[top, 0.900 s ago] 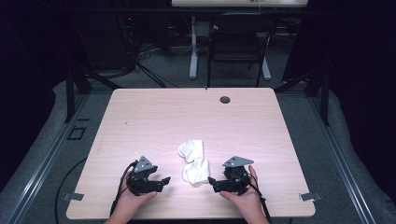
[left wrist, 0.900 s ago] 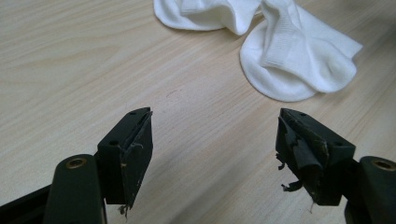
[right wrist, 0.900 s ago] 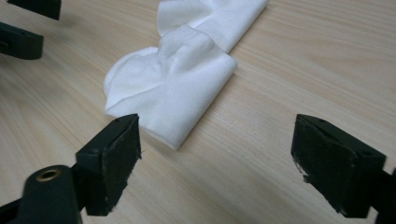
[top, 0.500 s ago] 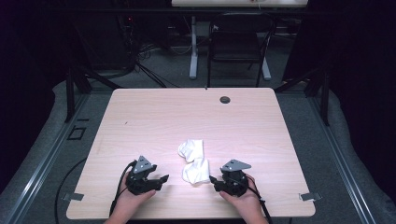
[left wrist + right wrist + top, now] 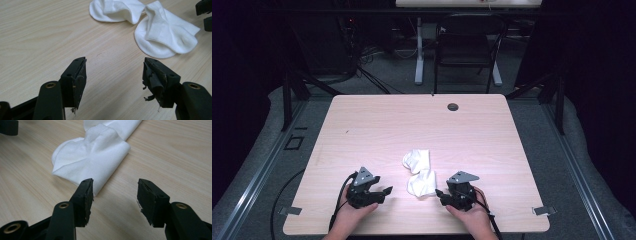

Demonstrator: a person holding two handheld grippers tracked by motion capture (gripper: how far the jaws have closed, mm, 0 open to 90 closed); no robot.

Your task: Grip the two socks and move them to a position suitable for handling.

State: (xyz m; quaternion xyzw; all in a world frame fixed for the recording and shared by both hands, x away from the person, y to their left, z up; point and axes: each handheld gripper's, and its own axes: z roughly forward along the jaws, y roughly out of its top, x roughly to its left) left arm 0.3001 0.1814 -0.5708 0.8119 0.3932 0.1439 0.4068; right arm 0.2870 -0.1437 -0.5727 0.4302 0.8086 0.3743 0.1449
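Two white socks lie touching in the near middle of the wooden table [image 5: 377, 130]: the far sock [image 5: 417, 159] and the near sock [image 5: 422, 183]. My left gripper [image 5: 385, 192] rests on the table left of the near sock, pointing right, jaws open and empty. In the left gripper view the gripper [image 5: 113, 72] frames bare wood, with the near sock [image 5: 167, 37] and far sock [image 5: 116, 10] ahead. My right gripper [image 5: 439, 194] sits just right of the near sock, open. In the right gripper view, the gripper [image 5: 115, 192] has its left pad at the corner of the near sock [image 5: 92, 160].
A small dark round grommet [image 5: 453, 106] sits near the table's far edge. A chair [image 5: 467, 45] and desk legs stand on the floor beyond the table. Bare wood stretches across the table's far half and both sides of the socks.
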